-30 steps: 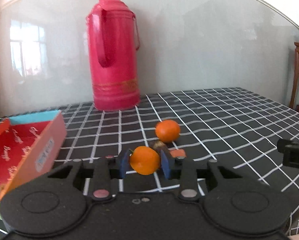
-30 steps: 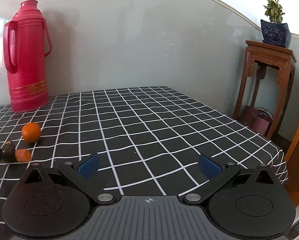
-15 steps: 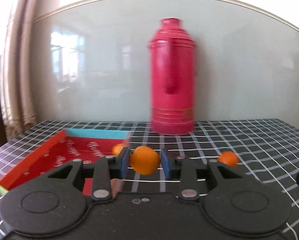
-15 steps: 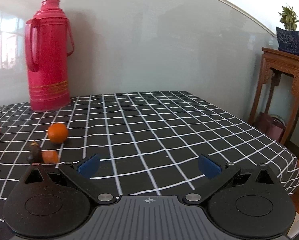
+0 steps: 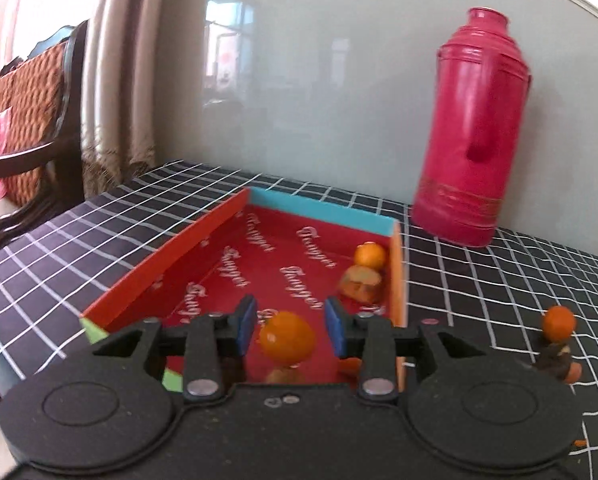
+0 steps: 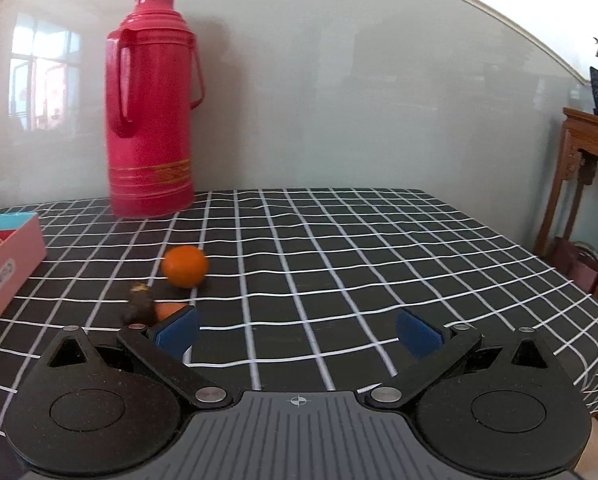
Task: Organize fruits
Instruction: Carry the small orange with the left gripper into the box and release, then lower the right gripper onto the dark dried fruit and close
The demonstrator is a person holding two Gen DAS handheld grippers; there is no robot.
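Note:
My left gripper (image 5: 290, 331) is over the near end of the red box (image 5: 171, 268); its blue pads stand apart from an orange (image 5: 287, 338) that sits between them, blurred and free of both. An orange (image 5: 370, 255) and a brownish fruit (image 5: 361, 282) lie in the box's far right corner. On the checked cloth, another orange (image 6: 185, 266) lies beside a dark fruit (image 6: 140, 306) and a small orange piece (image 6: 167, 311); these also show in the left wrist view (image 5: 559, 322). My right gripper (image 6: 297, 330) is open and empty, just right of them.
A tall red thermos (image 6: 151, 108) stands at the back by the wall. A chair (image 5: 31, 96) is off the table's left edge. A wooden stand (image 6: 591, 176) with a potted plant is at the right. The box corner (image 6: 7, 256) shows at left.
The left gripper swung left over the red box and opened, letting go of the orange. The right gripper moved left, closer to the fruit on the cloth.

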